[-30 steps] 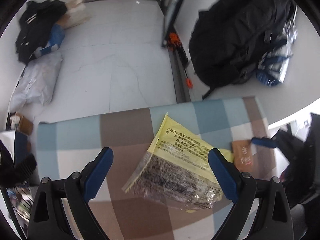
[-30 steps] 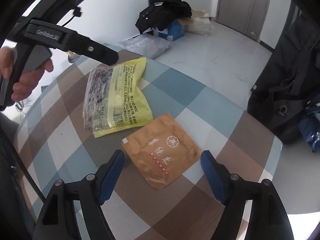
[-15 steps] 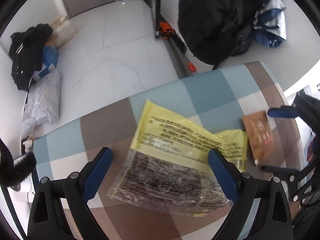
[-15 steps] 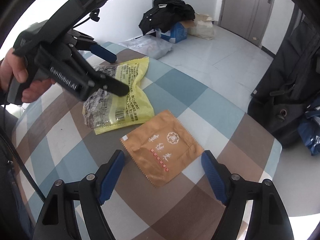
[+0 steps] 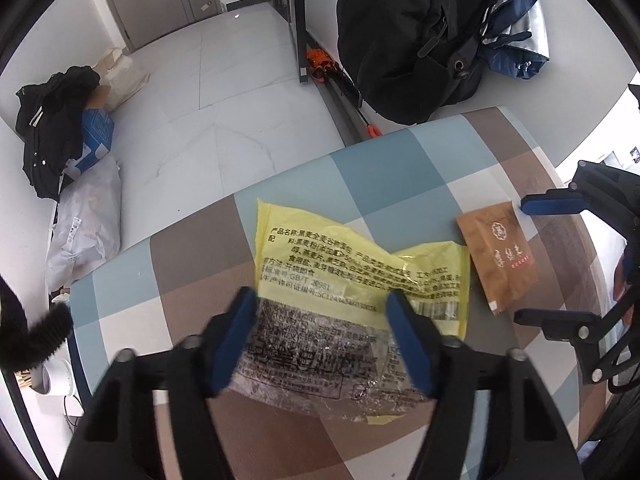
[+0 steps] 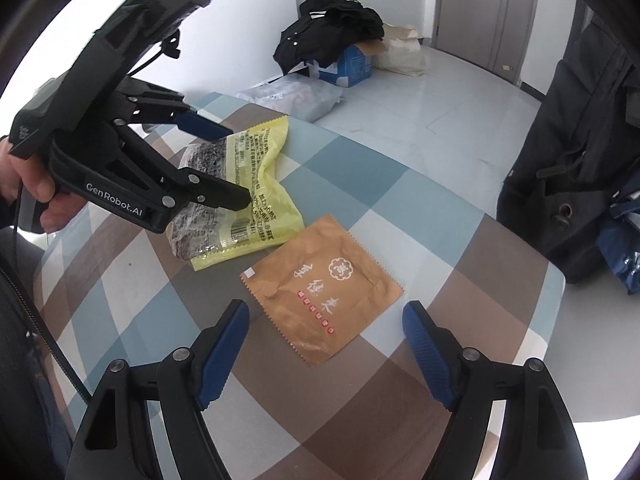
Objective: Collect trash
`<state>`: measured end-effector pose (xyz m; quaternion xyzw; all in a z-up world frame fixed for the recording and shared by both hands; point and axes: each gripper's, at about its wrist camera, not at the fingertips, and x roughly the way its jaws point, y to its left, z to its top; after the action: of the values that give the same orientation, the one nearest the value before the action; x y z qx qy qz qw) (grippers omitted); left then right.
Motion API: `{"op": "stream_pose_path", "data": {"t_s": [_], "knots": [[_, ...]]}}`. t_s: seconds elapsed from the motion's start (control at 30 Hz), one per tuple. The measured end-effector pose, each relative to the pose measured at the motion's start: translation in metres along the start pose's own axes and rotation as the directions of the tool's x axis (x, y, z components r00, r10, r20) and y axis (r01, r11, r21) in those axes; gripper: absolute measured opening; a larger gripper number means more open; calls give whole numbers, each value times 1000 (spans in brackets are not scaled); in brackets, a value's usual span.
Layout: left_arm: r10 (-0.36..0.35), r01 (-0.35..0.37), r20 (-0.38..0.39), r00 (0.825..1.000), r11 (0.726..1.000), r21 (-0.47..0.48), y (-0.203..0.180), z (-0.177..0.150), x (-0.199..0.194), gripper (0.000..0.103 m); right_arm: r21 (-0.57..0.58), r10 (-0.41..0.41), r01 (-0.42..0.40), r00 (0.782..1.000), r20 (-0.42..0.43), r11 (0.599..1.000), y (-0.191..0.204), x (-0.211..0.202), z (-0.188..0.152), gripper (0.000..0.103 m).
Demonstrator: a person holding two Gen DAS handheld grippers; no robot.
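Checked tablecloth (image 6: pixel 400 184) bearing two pieces of trash — yellow wrapper (image 5: pixel 320 256) and, just beside it, brown sachet (image 6: pixel 324 284). Left gripper (image 5: pixel 320 312) straddles the wrapper, jaws closing, pads not yet pressing it. Right gripper (image 6: pixel 326 320) hovers over the sachet — fingers spread wide, holding nothing.

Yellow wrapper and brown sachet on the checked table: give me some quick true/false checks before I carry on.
1. The yellow wrapper lies between the left tool's closing jaws. True.
2. The brown sachet is lifted off the checked table. False: it lies flat.
3. The right tool grips the sachet. False: it is open and holds nothing.
4. The sachet overlaps the wrapper. False: they lie side by side.
5. A black backpack sits on the floor beyond the table. True.
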<state>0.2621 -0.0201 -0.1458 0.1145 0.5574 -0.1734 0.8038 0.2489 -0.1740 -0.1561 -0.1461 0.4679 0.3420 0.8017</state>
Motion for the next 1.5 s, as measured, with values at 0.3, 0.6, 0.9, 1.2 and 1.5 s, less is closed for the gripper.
{"op": "stream_pose_path", "data": {"t_s": [0.3, 0.6, 0.9, 1.2, 1.5], "knots": [[-42, 40, -25, 999, 995, -91, 12, -2, -3, 10, -111, -125, 127, 992, 32, 986, 24, 6, 0, 78], [-105, 97, -43, 994, 982, -159, 23, 0, 1, 6, -271, -258, 281, 959, 119, 921, 62, 7, 0, 61], [-143, 130, -40, 989, 966, -225, 38, -6, 0, 6, -402, -276, 307, 952, 135, 863, 91, 15, -1, 11], [-142, 127, -42, 989, 959, -254, 46, -7, -1, 6, -334, -261, 279, 960, 97, 901, 87, 10, 10, 0], [-194, 183, -12, 981, 941, -286, 55, -12, -11, 3, -44, -206, 216, 964, 167, 975, 61, -42, 31, 0]]}}
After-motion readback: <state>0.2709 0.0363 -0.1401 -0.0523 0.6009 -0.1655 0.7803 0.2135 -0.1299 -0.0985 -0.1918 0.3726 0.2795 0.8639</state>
